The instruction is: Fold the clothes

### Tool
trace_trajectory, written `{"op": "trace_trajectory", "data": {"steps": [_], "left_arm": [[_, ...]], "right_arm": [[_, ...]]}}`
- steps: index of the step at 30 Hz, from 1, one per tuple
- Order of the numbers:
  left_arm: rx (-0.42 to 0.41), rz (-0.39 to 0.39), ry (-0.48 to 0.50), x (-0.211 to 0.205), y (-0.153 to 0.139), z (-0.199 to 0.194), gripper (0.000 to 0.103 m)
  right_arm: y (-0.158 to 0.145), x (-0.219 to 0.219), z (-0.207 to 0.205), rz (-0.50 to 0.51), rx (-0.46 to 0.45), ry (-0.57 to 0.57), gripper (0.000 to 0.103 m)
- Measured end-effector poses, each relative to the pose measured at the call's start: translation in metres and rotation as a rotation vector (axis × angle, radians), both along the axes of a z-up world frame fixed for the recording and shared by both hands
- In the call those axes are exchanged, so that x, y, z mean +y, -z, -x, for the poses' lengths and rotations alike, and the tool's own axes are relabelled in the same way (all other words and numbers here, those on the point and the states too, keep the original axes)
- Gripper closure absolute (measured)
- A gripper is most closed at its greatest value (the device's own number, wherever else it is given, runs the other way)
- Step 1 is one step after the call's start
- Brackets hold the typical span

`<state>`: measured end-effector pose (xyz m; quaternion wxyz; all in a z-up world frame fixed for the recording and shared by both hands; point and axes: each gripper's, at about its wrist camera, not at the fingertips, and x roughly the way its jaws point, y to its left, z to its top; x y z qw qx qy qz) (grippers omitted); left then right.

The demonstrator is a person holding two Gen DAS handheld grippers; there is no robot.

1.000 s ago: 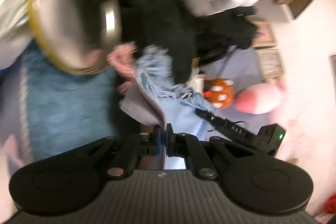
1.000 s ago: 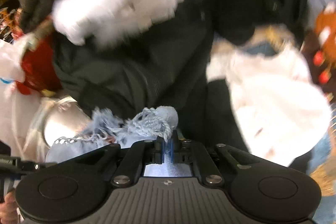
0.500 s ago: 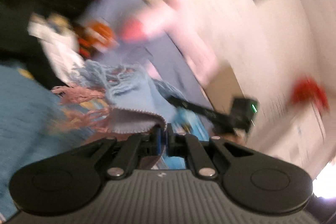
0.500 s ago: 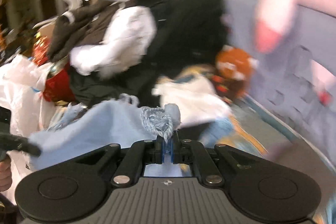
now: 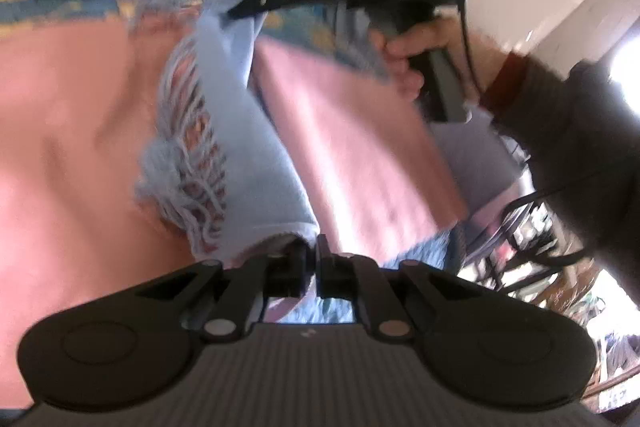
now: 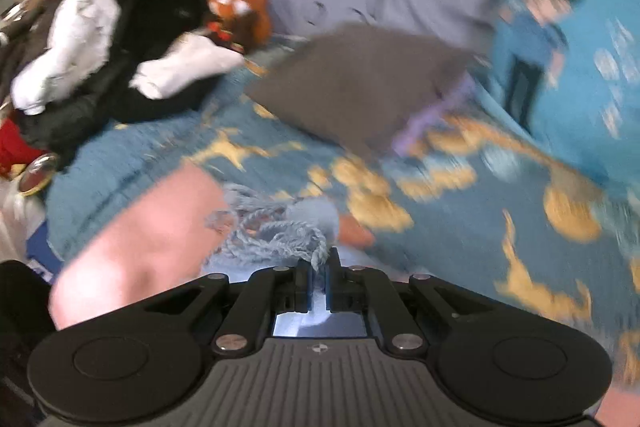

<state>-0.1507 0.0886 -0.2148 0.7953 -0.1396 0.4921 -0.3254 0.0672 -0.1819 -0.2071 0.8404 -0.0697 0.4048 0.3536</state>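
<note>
From the left wrist view, the left gripper (image 5: 312,253) is clamped tight on a corner of the scarf (image 5: 248,155), a pale blue piece with a knotted fringe, and the cloth runs in a taut band up to the right gripper (image 5: 236,14), whose tip pinches the far corner. The person's hand (image 5: 416,51) is wrapped round that gripper's handle, dark sleeve behind. Under the band lies pink cloth (image 5: 72,155), blurred; whether it is the scarf's other face or a separate piece, I can't tell. Now the right wrist view: the right gripper (image 6: 318,269) is closed on a bunch of blue fringe, with the scarf (image 6: 276,231) spilling left over the pink cloth (image 6: 152,227), all of it above the blue bedspread (image 6: 460,227) with yellow shapes. A grey cushion (image 6: 360,79) sits further back, a heap of dark and white clothes (image 6: 104,55) and an orange plush toy (image 6: 240,11) off to the left. My read: both corners are held and the scarf is being carried out to the open bedspread for laying flat. To do it well, keep both grips firm, hold the edge level and lightly taut, and lower it on bare bedspread short of the cushion. Let the fringe settle straight before releasing, or it bunches under the fold.
</note>
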Motion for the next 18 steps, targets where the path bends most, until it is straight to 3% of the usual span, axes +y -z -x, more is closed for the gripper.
{"op": "trace_trajectory", "data": {"steps": [3,7,13,18], "left_arm": [[0.012,-0.047,0.050,-0.020,0.007,0.002,0.099],[0.013,-0.025,0.105,-0.039,0.006,0.009,0.098],[-0.067,0.004,0.229,-0.067,-0.010,0.013,0.093],[-0.098,0.065,0.336,-0.084,-0.026,0.031,0.093]], "right_arm": [[0.013,-0.017,-0.002,0.001,0.011,0.073,0.092],[0.011,-0.035,0.003,0.096,-0.084,0.233,0.084],[-0.008,-0.059,0.030,-0.018,-0.096,0.309,0.073],[-0.009,-0.073,0.064,-0.085,-0.042,0.309,0.062]]}}
